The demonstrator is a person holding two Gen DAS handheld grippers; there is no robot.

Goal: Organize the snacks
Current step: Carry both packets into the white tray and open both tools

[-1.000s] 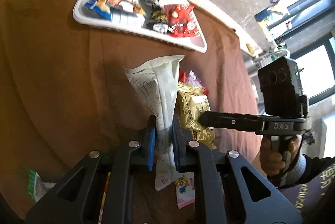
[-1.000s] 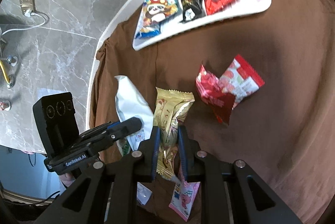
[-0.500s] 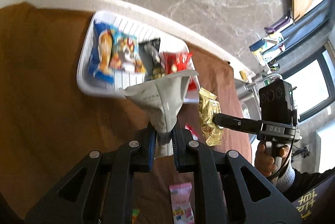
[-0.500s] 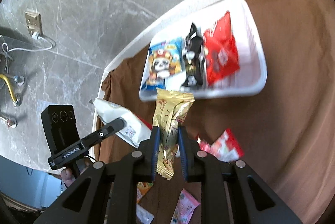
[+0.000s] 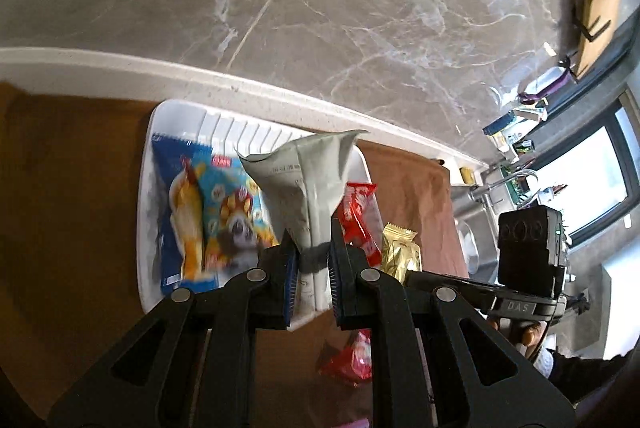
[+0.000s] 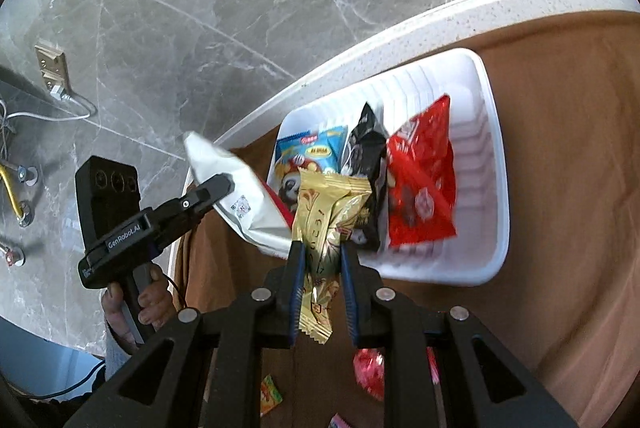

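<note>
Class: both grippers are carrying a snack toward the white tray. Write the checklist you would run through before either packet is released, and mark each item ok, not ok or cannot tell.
1. Left gripper clamps the white packet: ok.
2. Right gripper clamps the gold packet: ok.
3. Free space in the white tray, right of the red packet: ok.
4. White packet fully over the tray: cannot tell.
5. Gold packet past the tray's near rim: cannot tell.
6. Loose snacks remain on the brown cloth: not ok.
</note>
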